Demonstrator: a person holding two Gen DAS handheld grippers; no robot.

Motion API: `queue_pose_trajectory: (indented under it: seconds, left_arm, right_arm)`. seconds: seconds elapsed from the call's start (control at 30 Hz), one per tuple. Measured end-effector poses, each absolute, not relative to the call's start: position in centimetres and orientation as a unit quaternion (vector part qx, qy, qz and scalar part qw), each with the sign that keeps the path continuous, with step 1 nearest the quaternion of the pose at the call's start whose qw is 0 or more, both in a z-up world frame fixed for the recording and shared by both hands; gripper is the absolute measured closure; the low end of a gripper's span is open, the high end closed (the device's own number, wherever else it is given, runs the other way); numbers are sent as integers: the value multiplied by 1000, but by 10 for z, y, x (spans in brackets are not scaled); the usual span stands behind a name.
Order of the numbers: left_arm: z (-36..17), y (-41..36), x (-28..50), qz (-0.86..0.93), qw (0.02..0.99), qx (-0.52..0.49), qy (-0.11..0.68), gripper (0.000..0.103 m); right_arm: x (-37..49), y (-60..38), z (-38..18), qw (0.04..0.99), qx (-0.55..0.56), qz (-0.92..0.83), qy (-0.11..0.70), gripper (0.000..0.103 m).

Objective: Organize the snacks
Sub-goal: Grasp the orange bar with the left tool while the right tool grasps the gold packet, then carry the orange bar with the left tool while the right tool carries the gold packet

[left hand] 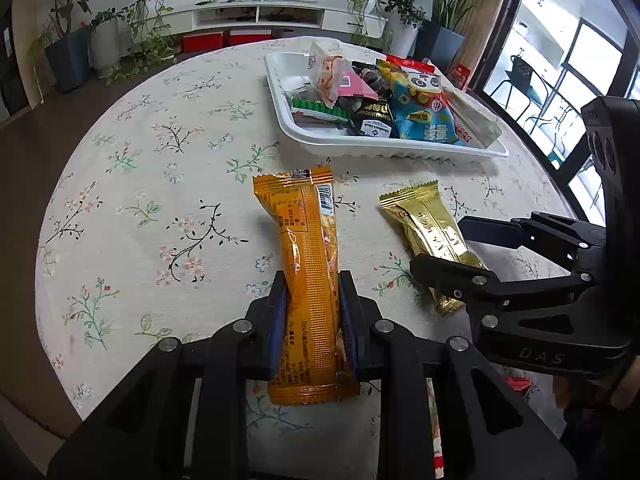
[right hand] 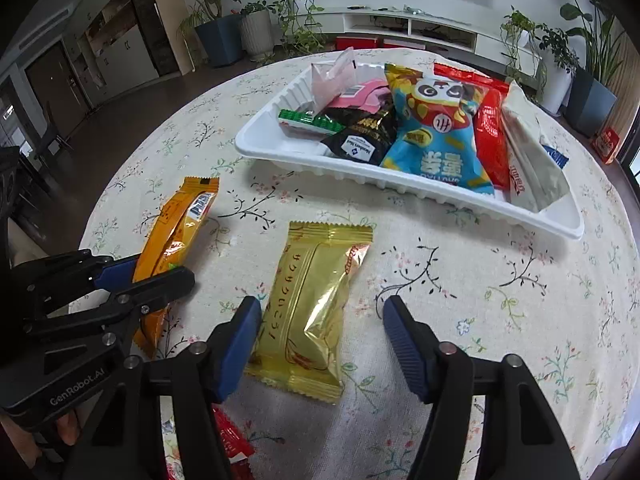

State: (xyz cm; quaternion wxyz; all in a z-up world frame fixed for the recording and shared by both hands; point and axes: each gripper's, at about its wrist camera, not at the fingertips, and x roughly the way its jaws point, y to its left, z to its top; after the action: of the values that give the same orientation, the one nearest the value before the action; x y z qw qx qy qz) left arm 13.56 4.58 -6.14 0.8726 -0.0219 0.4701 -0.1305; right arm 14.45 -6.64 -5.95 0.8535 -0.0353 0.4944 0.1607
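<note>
An orange snack bar (left hand: 308,248) lies lengthwise on the floral tablecloth, and my left gripper (left hand: 313,284) is shut on its near half, blue pads pressing both sides. From the right wrist view the same bar (right hand: 176,232) sits in the left gripper (right hand: 152,272). A gold wrapped snack (right hand: 316,304) lies flat between the fingers of my right gripper (right hand: 322,308), which is open; the right pad stands clear of the wrapper, the left pad close to its edge. In the left wrist view the right gripper (left hand: 448,244) straddles the gold snack (left hand: 428,224).
A white tray (right hand: 360,178) holding several snack packets sits at the far side of the round table; its rim (left hand: 360,148) lies beyond both snacks. A red packet (right hand: 228,440) lies near the table's front edge. Potted plants and a low TV cabinet stand behind.
</note>
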Motion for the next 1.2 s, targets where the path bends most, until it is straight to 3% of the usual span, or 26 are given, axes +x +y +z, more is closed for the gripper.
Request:
queue_pose_trajectory:
  seconds: [0.23, 0.33, 0.73, 1.2]
  left_arm:
    - [-63, 41, 136, -133, 874, -18, 467, 81]
    - [-63, 41, 135, -135, 875, -16, 465, 81]
    - [-54, 40, 131, -146, 877, -21, 457, 81]
    - [13, 26, 170, -175, 892, -17, 417, 81]
  right_arm:
    - [144, -69, -59, 856, -51, 161, 488, 67]
    - [140, -73, -59, 858, -48, 164, 485, 70]
    - [115, -126, -42, 872, 27, 157, 463, 70]
    - [129, -199, -3, 894, 78, 114, 426, 70]
